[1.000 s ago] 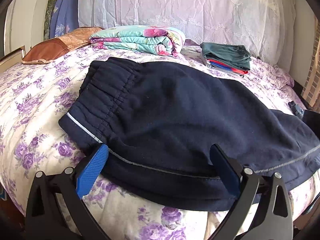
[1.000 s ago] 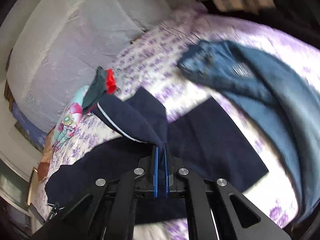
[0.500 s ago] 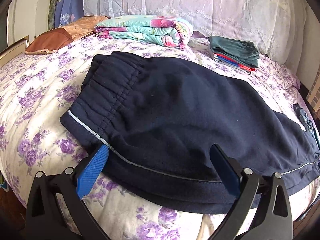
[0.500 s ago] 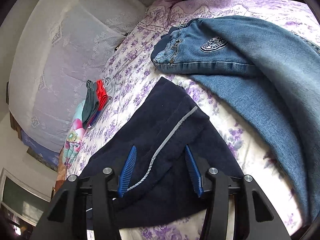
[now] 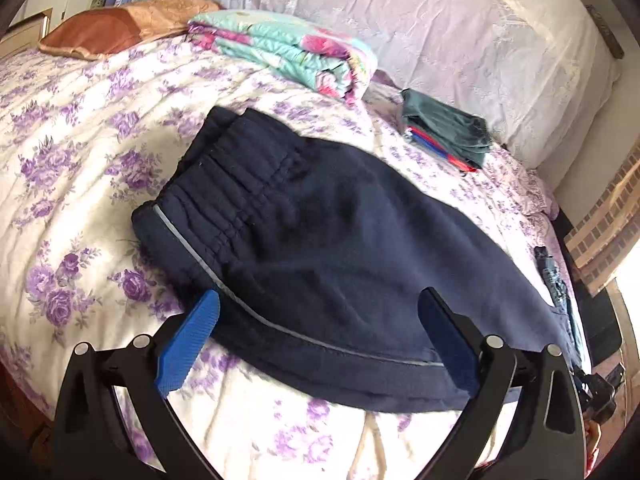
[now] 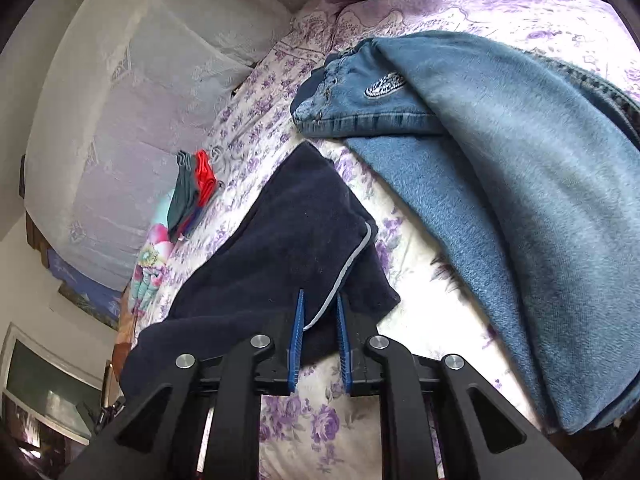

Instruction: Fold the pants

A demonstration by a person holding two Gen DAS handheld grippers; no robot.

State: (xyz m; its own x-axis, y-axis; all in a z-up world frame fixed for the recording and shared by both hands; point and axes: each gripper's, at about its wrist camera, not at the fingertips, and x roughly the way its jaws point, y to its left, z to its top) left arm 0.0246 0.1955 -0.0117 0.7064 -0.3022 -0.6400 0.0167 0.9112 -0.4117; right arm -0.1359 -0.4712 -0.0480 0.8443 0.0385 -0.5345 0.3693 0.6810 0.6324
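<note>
Navy pants [image 5: 340, 248] lie flat on the floral bed [image 5: 72, 160], far hem cut off at right.
Left gripper [image 5: 320, 320] tilts down, spread wide over the near edge; right gripper [image 6: 319, 312], closing, straddles the hem, contact unclear.

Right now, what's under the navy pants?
The navy pants lie flat on the purple-flowered bedsheet, which shows all around them. Anything directly beneath the fabric is covered. The blue jeans lie beside them, not under.
</note>
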